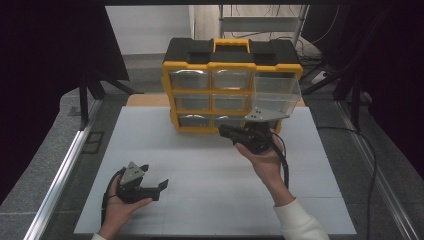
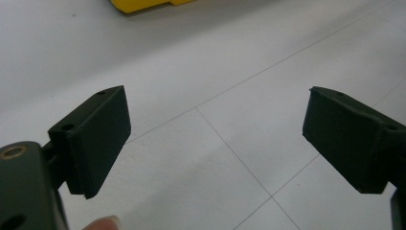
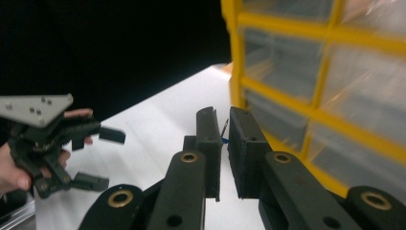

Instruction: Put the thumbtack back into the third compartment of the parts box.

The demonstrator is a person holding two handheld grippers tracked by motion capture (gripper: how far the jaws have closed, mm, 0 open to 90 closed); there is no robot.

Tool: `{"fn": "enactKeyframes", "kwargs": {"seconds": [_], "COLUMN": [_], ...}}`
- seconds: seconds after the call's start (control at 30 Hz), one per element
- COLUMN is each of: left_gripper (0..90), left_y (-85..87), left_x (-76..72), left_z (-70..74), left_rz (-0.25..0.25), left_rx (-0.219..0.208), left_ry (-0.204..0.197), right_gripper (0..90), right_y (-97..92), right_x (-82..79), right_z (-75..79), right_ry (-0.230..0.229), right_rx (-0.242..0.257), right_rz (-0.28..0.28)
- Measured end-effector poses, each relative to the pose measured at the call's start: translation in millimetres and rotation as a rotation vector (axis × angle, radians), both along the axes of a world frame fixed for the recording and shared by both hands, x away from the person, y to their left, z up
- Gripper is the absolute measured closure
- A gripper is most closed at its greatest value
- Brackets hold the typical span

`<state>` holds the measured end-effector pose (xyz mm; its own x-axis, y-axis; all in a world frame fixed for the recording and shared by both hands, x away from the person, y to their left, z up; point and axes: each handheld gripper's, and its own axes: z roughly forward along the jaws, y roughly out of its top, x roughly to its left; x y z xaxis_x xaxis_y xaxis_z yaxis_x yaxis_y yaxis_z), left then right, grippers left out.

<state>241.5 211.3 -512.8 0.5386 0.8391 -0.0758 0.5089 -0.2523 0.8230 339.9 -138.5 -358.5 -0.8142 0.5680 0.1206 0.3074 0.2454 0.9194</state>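
Observation:
A yellow and black drawer organizer (image 1: 231,65) stands at the back of the white table top (image 1: 200,165), its clear top right drawer (image 1: 277,92) pulled out. My right gripper (image 1: 225,131) hangs in the air in front of its lower drawers and points left. In the right gripper view its jaws (image 3: 225,143) are shut on a small thin piece (image 3: 224,140) with a blue speck, too small to identify. My left gripper (image 1: 159,189) rests low at the front left, open. In the left gripper view its fingers (image 2: 100,139) stand wide apart over bare table.
The organizer's drawer fronts (image 3: 335,81) rise close on the right in the right gripper view, where the left gripper (image 3: 103,158) also shows farther off. Metal rails (image 1: 60,175) run along both table sides. Dark screens stand left and right.

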Motion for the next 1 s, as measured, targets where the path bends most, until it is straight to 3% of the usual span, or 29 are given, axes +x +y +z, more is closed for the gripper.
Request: {"fn": "enactKeyframes", "kwargs": {"seconds": [0.2, 0.4, 0.7, 1.0], "left_gripper": [9.8, 9.8, 9.8, 9.8], "left_y": [0.7, 1.6, 1.4, 1.7], "left_x": [-0.8, -1.4, 0.2, -0.1], "left_z": [-0.9, -0.4, -1.3, -1.1], "left_rz": [0.001, 0.005, 0.004, 0.003], "left_rx": [-0.001, -0.003, 0.000, 0.002], "left_ry": [0.002, 0.002, 0.005, 0.004], "right_gripper": [82.7, 82.7, 82.7, 82.7], "right_y": [-13.4, -28.3, -49.6, -64.7], "right_x": [2.3, 12.7, 33.3, 50.5], "right_z": [37.5, 62.5, 80.6, 89.9], "right_ry": [-0.049, -0.082, -0.119, -0.119], "right_rx": [0.007, 0.017, 0.014, 0.007], "right_rz": [-0.043, -0.101, -0.197, -0.270]}}
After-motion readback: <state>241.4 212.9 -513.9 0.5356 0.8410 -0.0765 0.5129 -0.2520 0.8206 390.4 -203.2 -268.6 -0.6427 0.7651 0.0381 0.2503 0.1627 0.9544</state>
